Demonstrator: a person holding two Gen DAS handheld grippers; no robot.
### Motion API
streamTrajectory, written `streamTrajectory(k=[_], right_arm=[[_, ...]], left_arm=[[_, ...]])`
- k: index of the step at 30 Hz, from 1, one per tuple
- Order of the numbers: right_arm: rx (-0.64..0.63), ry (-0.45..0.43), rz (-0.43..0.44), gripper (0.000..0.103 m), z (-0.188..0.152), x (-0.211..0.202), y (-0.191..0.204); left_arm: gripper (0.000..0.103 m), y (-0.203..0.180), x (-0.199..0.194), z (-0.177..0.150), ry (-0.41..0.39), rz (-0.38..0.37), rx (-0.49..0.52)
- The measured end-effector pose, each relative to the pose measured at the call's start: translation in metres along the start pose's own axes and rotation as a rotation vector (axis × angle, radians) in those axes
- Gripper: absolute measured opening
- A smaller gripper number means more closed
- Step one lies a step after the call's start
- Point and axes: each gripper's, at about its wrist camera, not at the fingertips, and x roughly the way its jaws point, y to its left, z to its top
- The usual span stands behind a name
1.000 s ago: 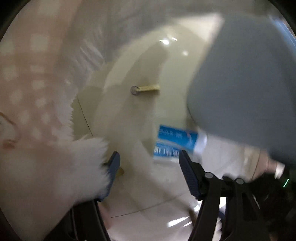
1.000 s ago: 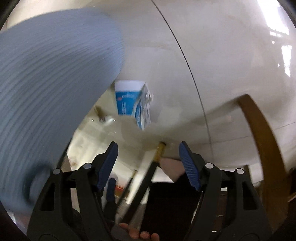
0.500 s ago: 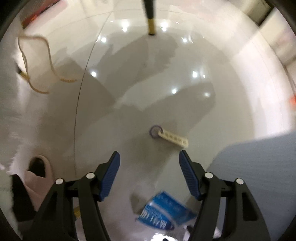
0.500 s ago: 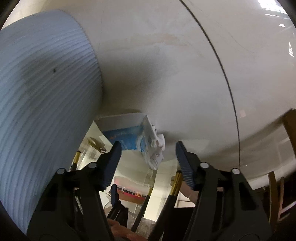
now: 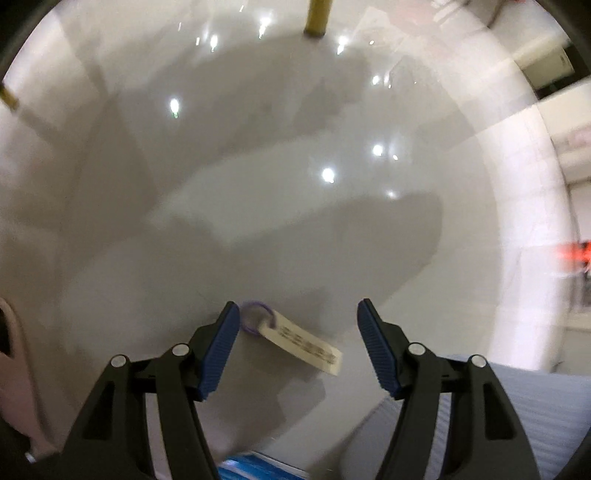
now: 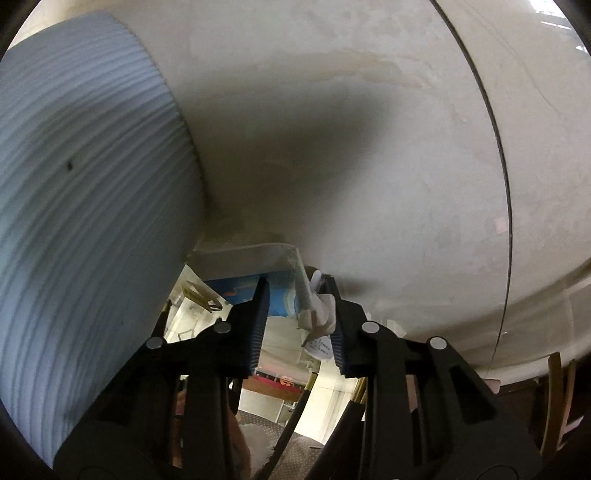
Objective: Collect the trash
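Observation:
A blue and white carton (image 6: 282,302) with a crumpled white top lies on the glossy floor beside a ribbed blue-grey mat (image 6: 85,221). My right gripper (image 6: 296,282) has its jaws closing, with the carton between them and both pads against its sides. In the left wrist view a cream paper tag (image 5: 306,345) on a purple ring (image 5: 256,317) lies flat on the floor. My left gripper (image 5: 298,306) hangs open just above it, pointing steeply down, with the ring by the left fingertip. A corner of the carton (image 5: 255,469) shows at the bottom edge.
The mat (image 5: 498,424) fills the lower right of the left wrist view. A pink slipper (image 5: 14,369) sits at the left edge and a yellow furniture leg (image 5: 317,18) stands at the top. A wooden chair (image 6: 554,406) is at the right.
My left gripper swung away from a fluffy white thing and sank toward the tag. My right gripper came down onto the carton and its jaws narrowed around it.

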Motion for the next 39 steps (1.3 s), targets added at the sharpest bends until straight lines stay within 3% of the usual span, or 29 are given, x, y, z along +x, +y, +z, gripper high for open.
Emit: streamTrajectory(k=[3,5,6,7,10,20,21,26,33,39], right_arm=[[-0.010,0.003,-0.006,0.030,-0.001,-0.002,0.004],[-0.012,0.005,-0.006,0.027,-0.002,-0.002,0.007],[-0.016,0.008,-0.014,0.025,-0.003,-0.001,0.008],[-0.015,0.008,-0.018,0.021,-0.004,0.001,0.008],[-0.014,0.011,-0.016,0.014,-0.003,0.003,0.007],[-0.024,0.003,-0.021,0.012,-0.003,-0.003,0.006],[-0.028,0.000,-0.022,0.012,0.005,-0.002,-0.013],[-0.040,-0.015,-0.045,0.012,0.002,-0.018,-0.010],[-0.084,-0.071,-0.125,0.012,-0.001,-0.067,0.008],[-0.271,-0.117,-0.243,0.012,-0.018,-0.114,0.055]], left_arm=[[0.056,-0.006,0.005,0.002,0.001,-0.005,0.011],[0.037,-0.009,0.009,0.006,0.006,0.024,0.043],[0.016,-0.009,0.007,0.007,0.011,0.058,0.045],[0.008,-0.006,0.007,0.008,0.023,0.066,0.031],[0.008,0.000,-0.002,0.007,0.038,0.010,0.001],[0.003,0.014,-0.031,0.001,0.028,-0.022,-0.031],[0.003,0.017,-0.037,-0.002,0.027,-0.027,-0.051],[0.003,0.028,-0.058,-0.021,0.043,-0.026,-0.081],[0.003,0.021,-0.100,-0.056,0.090,-0.017,-0.080],[0.003,0.013,-0.147,-0.089,0.141,-0.009,-0.065]])
